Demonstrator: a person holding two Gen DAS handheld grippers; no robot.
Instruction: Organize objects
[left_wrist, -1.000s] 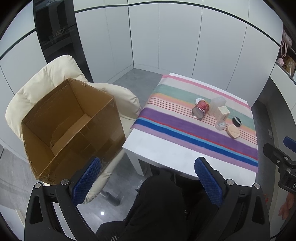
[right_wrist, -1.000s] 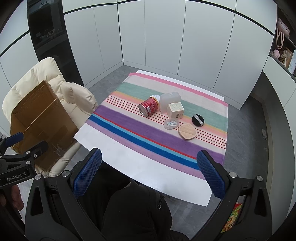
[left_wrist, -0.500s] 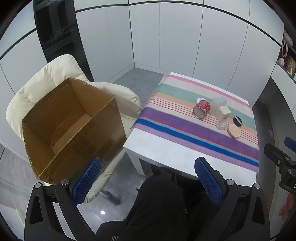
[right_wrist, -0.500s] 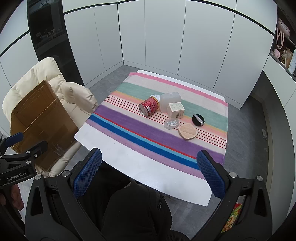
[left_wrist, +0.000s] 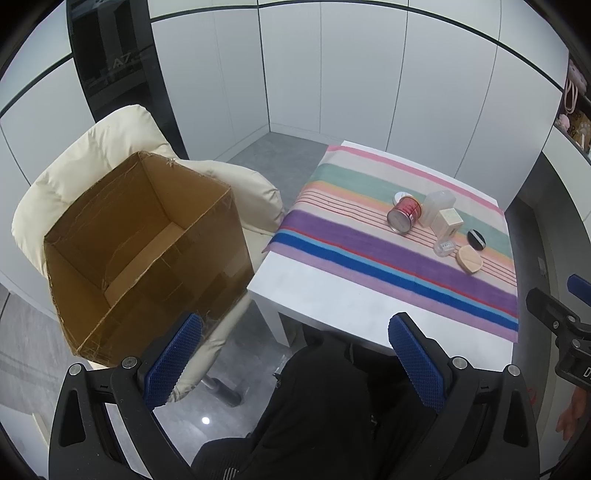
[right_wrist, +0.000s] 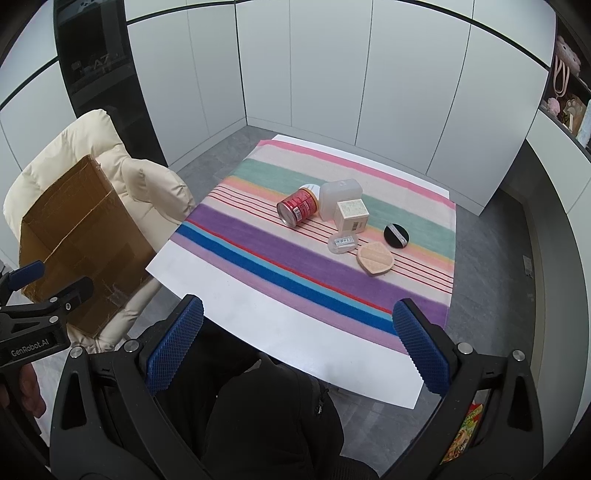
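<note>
Presently both grippers hover short of the white bench (right_wrist: 332, 354), holding nothing. Left gripper (left_wrist: 295, 362): jaws spread wide, empty. Right gripper (right_wrist: 299, 343): jaws likewise spread wide, empty. A striped cloth (right_wrist: 295, 254) covers most of the bench. Clustered on it: a red can (right_wrist: 298, 207) lying on its side, touching a translucent plastic container (right_wrist: 338, 195); a small cream carton (right_wrist: 351, 216) just in front of that; a clear lidded case (right_wrist: 342, 242); a beige heart-shaped compact (right_wrist: 375, 257); a black round puff (right_wrist: 396, 236). An open cardboard box (left_wrist: 147, 251) rests on a cream padded chair (left_wrist: 92, 155) left of the bench, interior bare.
</note>
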